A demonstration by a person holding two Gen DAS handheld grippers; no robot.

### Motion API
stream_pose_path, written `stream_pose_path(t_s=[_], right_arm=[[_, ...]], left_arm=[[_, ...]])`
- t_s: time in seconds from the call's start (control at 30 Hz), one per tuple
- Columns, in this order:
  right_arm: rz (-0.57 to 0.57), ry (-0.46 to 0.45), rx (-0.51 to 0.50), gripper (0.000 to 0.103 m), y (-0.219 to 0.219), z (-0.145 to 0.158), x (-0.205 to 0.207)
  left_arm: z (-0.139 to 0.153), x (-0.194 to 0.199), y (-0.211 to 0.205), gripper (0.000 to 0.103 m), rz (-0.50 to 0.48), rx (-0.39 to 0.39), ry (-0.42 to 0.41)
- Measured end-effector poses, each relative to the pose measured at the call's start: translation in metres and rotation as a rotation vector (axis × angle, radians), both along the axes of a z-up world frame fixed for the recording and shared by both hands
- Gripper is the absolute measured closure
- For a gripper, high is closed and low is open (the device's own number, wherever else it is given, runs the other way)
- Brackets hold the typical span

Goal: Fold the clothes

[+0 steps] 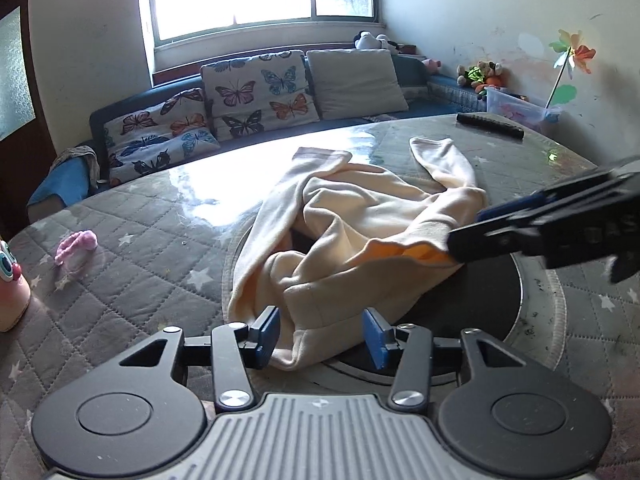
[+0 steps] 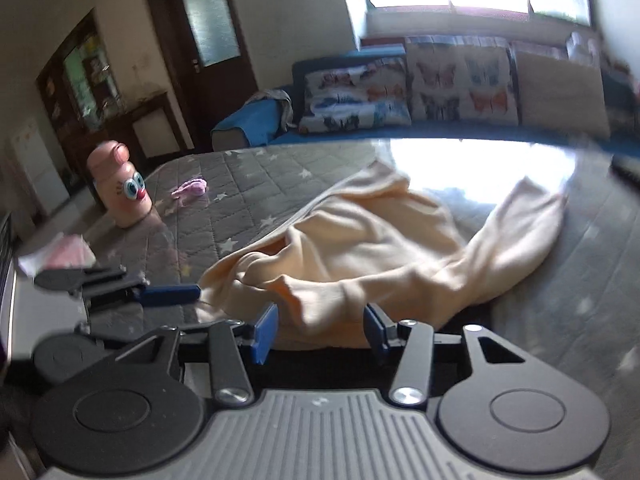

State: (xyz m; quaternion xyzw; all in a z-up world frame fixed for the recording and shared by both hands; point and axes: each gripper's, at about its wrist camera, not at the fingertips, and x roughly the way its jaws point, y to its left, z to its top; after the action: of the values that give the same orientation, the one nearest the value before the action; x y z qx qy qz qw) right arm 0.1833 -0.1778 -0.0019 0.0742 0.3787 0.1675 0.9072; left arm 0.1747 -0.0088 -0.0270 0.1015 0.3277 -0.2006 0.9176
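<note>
Cream garment (image 1: 360, 216) lies crumpled, sleeves pointing away; its hem sits between the left gripper (image 1: 322, 334)'s 2 spread fingers, the right gripper (image 2: 324, 332) likewise unclenched astride it.

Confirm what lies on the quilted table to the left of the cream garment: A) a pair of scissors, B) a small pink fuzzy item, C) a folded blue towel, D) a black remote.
B: a small pink fuzzy item lies alone on the quilted table, left of the cream garment; the only black bar-shaped thing sits at the far right instead.
</note>
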Motion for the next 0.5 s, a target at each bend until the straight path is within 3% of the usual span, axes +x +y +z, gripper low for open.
stream_pose_path(t_s=[0.07, 0.13, 0.17, 0.2, 0.37, 0.5], right_arm=[[-0.033, 0.048, 0.046, 0.057, 0.001, -0.009, 0.011], [-0.061, 0.103, 0.102, 0.077, -0.003, -0.020, 0.020], [-0.061, 0.107, 0.106, 0.092, -0.004, -0.021, 0.018], [-0.057, 0.104, 0.102, 0.095, -0.006, -0.020, 0.014], [-0.038, 0.088, 0.080, 0.098, -0.012, -0.015, -0.004], [-0.022, 0.076, 0.062, 0.098, -0.018, -0.011, -0.018]], left_arm=[[-0.002, 0.004, 0.001, 0.054, -0.005, -0.007, 0.003], [-0.002, 0.007, 0.002, 0.054, -0.014, -0.018, 0.004], [-0.002, 0.008, 0.002, 0.054, -0.021, -0.022, 0.003], [-0.002, 0.009, 0.001, 0.054, -0.025, -0.021, 0.004], [-0.007, 0.014, 0.003, 0.054, -0.022, -0.031, 0.025], [-0.012, 0.012, 0.000, 0.055, -0.073, -0.028, 0.037]])
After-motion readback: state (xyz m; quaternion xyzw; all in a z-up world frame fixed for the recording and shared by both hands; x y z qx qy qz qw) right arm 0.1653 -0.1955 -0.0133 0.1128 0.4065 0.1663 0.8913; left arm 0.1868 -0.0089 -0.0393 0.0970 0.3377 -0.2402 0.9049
